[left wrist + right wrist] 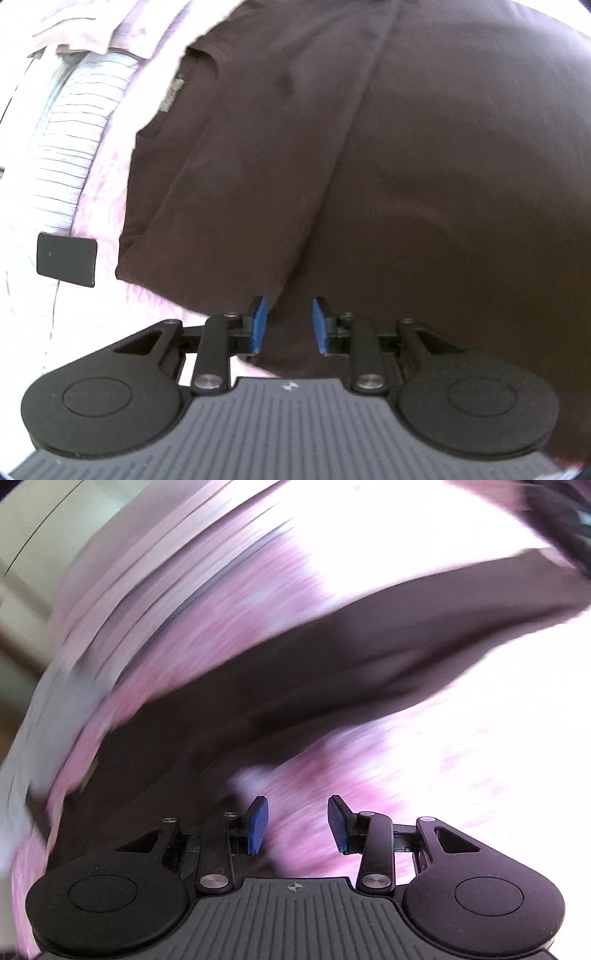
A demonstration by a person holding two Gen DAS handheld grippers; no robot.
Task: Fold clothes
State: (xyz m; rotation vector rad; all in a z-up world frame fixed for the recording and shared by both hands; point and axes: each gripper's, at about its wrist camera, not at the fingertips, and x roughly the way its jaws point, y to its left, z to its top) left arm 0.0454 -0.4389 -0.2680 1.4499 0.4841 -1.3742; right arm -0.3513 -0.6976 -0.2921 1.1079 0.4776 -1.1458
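A dark brown garment [369, 166] lies spread on a pink patterned bedspread [99, 192] and fills most of the left wrist view; a folded flap with a seam runs down its middle. My left gripper [289, 325] is open just above the garment's near edge, with nothing between the blue pads [258, 321]. In the right wrist view, which is motion-blurred, the same brown garment [314, 672] stretches across the middle. My right gripper [298, 825] is open and empty over the pink bedspread [369, 775], beside the garment's near edge.
A black rectangular device [67, 264] lies on the bedspread left of the garment. A white striped cloth [70, 147] and pale pink clothes [92, 29] lie at the far left. A pale wall [33, 528] shows at the right view's upper left.
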